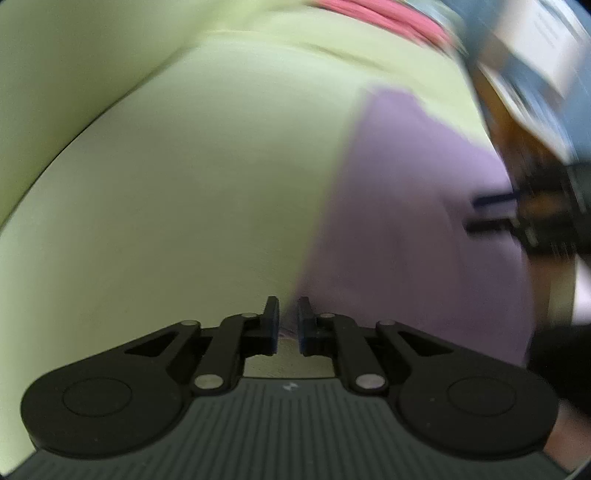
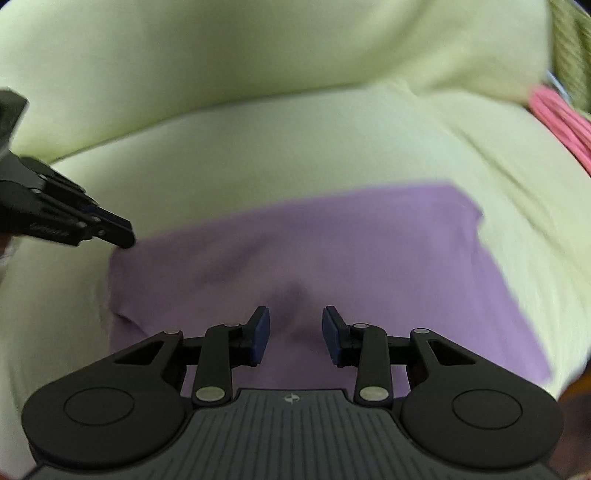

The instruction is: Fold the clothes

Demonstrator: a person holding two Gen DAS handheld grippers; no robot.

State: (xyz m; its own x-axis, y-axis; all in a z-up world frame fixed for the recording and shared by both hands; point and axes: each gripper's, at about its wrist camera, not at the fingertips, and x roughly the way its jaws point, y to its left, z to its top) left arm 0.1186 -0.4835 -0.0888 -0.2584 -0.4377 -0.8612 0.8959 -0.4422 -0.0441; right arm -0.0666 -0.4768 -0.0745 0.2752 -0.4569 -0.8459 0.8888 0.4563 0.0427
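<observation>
A folded purple garment [image 2: 314, 258] lies flat on a pale yellow-green sheet [image 2: 295, 140]. In the left wrist view it fills the right half [image 1: 406, 221]. My left gripper [image 1: 288, 321] sits at the garment's left edge with its jaws nearly shut and a narrow gap between them; a sliver of purple shows in the gap. It also shows in the right wrist view [image 2: 118, 230] at the garment's far left corner. My right gripper [image 2: 295, 332] is open, low over the garment's near middle. It shows blurred in the left wrist view [image 1: 491, 214].
A pink garment [image 2: 561, 122] lies at the far right on the sheet, also in the left wrist view [image 1: 384, 14]. An olive knitted item [image 2: 572, 48] is behind it. Blurred furniture [image 1: 535, 92] stands beyond the sheet's right edge.
</observation>
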